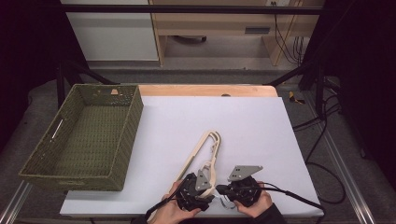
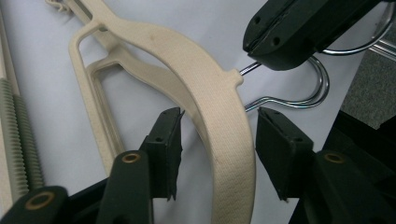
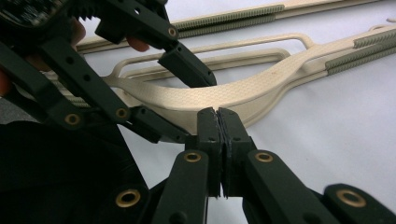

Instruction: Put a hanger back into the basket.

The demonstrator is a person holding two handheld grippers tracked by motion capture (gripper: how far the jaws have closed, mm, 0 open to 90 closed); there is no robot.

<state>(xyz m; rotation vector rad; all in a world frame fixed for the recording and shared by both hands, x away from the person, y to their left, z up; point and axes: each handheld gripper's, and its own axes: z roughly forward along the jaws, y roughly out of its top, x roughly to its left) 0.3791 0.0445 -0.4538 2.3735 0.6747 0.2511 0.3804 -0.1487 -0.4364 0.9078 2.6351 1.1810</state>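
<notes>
A cream-coloured plastic clothes hanger [image 1: 201, 154] with a chrome wire hook [image 2: 299, 95] lies on the white sheet of the tabletop [image 1: 243, 126], near the front edge, its long arms running away toward the middle. The left gripper [image 2: 219, 130] stands released, its two black jaws spread to either side of the hanger's curved neck without pinching it. The right gripper [image 3: 218, 126] is clenched on the wire hook just where it leaves the plastic neck, jaws pressed together. Both are held by the person's hands at the front edge. A green woven basket [image 1: 119, 140] sits well apart at the left.
</notes>
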